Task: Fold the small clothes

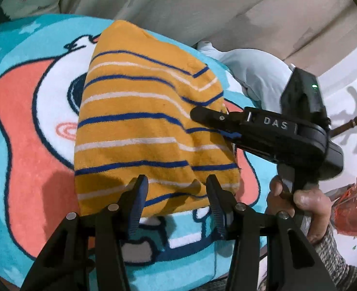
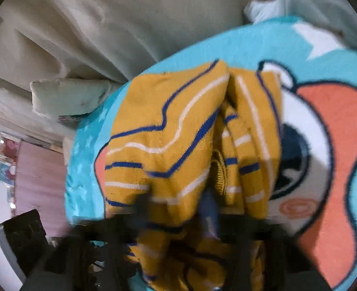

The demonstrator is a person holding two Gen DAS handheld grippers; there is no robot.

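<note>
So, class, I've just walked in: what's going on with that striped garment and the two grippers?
A person is folding a small mustard-yellow striped garment on a turquoise cartoon blanket, with a gripper in each hand. The right gripper reaches in from the garment's right edge; its own view is blurred, but cloth is bunched between its fingers, so it appears shut on the fabric. The left gripper hovers open over the near edge, holding nothing. The garment looks partly folded.
</note>
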